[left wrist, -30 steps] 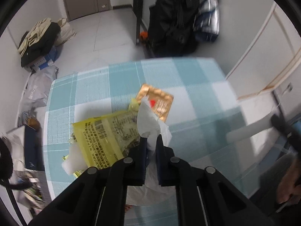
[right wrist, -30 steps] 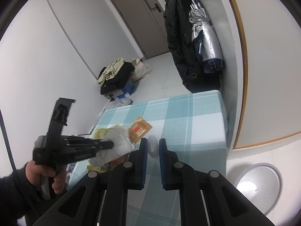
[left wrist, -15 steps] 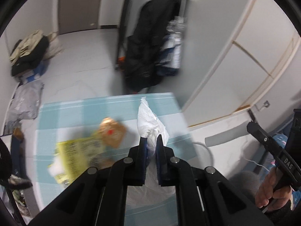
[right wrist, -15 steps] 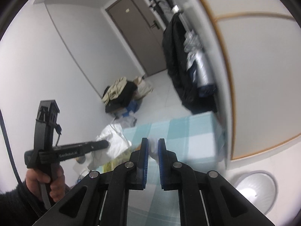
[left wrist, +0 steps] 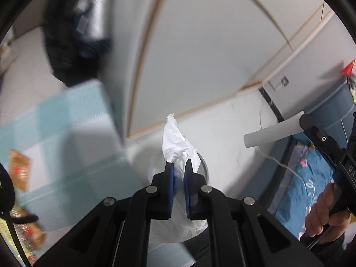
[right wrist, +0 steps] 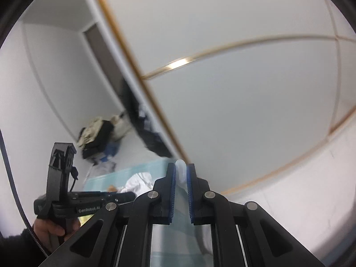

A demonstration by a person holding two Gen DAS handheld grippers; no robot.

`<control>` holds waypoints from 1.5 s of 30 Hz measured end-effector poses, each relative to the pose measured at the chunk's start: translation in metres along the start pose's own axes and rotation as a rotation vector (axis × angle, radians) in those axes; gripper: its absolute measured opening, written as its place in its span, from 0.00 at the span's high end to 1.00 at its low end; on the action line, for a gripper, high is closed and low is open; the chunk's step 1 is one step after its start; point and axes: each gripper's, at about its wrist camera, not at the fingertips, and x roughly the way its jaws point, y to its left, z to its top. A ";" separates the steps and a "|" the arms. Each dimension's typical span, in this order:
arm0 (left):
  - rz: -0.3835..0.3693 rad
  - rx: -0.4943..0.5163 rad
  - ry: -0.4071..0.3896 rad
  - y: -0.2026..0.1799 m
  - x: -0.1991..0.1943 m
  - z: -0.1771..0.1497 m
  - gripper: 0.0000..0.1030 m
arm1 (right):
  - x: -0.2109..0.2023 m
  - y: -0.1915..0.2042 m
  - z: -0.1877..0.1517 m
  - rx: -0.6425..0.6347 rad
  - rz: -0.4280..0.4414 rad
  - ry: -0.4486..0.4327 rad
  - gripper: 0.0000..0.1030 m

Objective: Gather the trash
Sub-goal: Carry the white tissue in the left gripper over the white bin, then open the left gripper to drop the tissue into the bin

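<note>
Between left gripper (left wrist: 179,171) pads, probably tissue (left wrist: 175,144)

obstacle: cabinet wall (left wrist: 200,51) close ahead | free: floor (left wrist: 224,133) beside table (left wrist: 55,133)

A blue-checked table (left wrist: 73,133) carries what looks like an orange wrapper (left wrist: 19,170)
</note>
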 end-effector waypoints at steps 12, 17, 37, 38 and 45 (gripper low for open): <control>-0.003 -0.055 0.243 0.002 0.117 0.011 0.95 | 0.102 -0.119 -0.073 0.290 -0.025 0.254 0.91; 0.001 -0.075 0.298 -0.002 0.138 0.013 0.95 | 0.145 -0.147 -0.106 0.359 -0.024 0.384 0.88; 0.060 -0.054 0.477 -0.030 0.190 0.008 0.95 | 0.140 -0.181 -0.140 0.496 -0.087 0.420 0.35; 0.065 -0.049 0.489 -0.031 0.194 0.007 0.95 | 0.137 -0.181 -0.139 0.501 -0.107 0.409 0.32; 0.089 -0.031 0.542 -0.036 0.205 0.002 0.94 | 0.122 -0.189 -0.136 0.528 -0.107 0.378 0.32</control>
